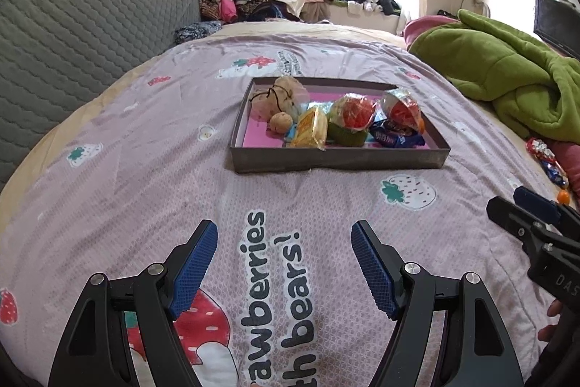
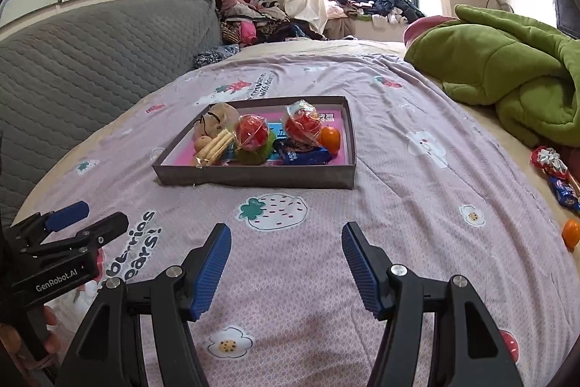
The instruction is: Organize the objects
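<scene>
Both claws, left gripper (image 1: 284, 263) and right gripper (image 2: 286, 265), gape empty; 1 loose orange (image 2: 571, 233) lies right of the tray (image 2: 253, 178), nearer the right hand.

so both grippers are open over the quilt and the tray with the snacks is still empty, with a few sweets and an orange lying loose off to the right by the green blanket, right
Not quite: the tray is not empty. The right wrist view shows it already holding wrapped snacks, a blue packet and a small orange. The rest stands: the left gripper and right gripper are open over the quilt, and sweets and an orange lie loose beside the green blanket.
</scene>
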Motion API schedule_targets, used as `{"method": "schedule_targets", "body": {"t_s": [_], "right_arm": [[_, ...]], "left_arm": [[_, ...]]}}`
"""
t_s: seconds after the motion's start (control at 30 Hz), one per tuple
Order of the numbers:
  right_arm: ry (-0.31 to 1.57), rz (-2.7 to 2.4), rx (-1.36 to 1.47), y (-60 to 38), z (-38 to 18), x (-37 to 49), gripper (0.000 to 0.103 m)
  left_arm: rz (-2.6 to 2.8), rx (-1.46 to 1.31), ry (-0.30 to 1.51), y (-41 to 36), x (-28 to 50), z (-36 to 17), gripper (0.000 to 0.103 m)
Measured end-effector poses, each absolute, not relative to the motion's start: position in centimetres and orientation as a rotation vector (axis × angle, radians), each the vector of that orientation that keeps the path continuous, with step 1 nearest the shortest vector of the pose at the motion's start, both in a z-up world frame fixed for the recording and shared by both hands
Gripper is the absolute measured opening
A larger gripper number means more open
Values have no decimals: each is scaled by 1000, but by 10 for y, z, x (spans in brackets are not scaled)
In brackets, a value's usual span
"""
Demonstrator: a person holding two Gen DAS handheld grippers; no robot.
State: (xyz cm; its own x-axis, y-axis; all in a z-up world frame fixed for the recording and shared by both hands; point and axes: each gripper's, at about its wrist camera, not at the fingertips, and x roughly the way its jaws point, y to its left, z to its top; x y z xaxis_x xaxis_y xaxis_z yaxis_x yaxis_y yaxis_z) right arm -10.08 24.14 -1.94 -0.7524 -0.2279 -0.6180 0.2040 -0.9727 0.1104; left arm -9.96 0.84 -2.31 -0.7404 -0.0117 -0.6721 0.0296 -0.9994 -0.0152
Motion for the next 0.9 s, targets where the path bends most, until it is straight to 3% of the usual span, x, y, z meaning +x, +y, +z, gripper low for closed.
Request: {"method": "schedule_targets", "body": {"t_s": [0.9], "right_arm": [[-13, -2730, 1067, 242, -49, -106, 63]], "left_arm": [[-2870, 1175, 11, 5, -106, -45, 77]]}}
